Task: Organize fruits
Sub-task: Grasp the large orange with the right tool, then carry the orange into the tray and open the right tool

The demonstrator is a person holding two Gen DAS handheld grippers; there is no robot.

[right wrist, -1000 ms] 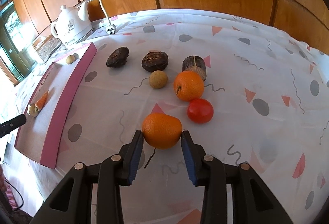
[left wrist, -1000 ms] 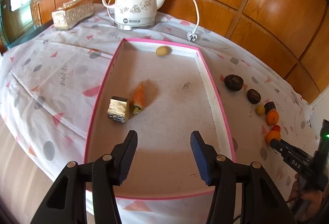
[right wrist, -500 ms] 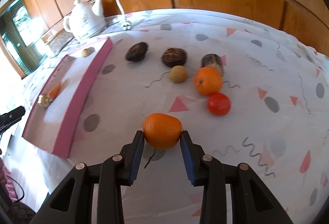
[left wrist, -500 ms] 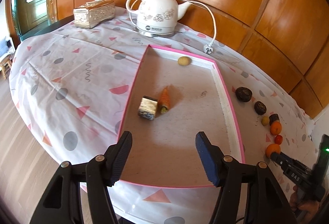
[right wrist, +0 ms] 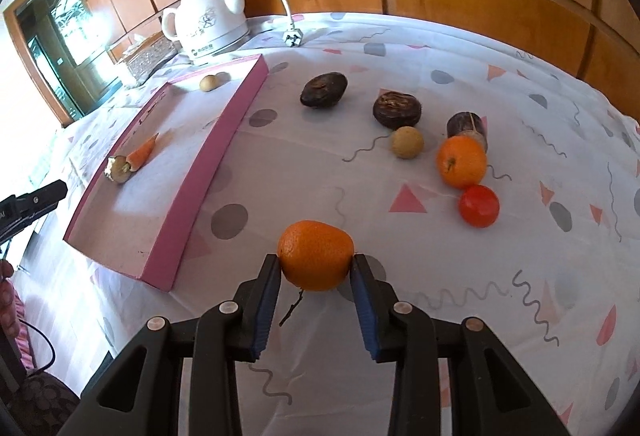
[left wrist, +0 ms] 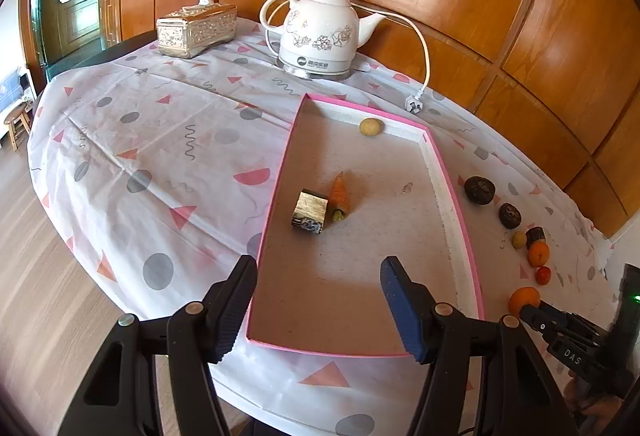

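The right tongs hold an orange by its sides, the blue ridged pads pressed on its dimpled skin; it hangs just above the surface, which is draped in a thin white plastic cloth printed with grey dots, pink triangles and squiggles. A short dark twig lies on the cloth under the orange.

Beyond these tongs and to their right lie six loose things: a second orange, a small smooth red tomato, one round tan fruit, two dark wrinkled fruits, and a dark stubby cylinder touching the second orange from behind.

The left tongs stand wide with nothing between them, over the near end of a shallow rectangular tray with pink walls and a pale speckled floor. Ahead of them, in the tray, lie three things: a tapered carrot piece, a shiny gold-wrapped block touching it, and a tan fruit at the far wall.

Farther on stand one glossy white flowered kettle, its cord's plug lying loose on the cloth, and one embossed silvery tissue box.
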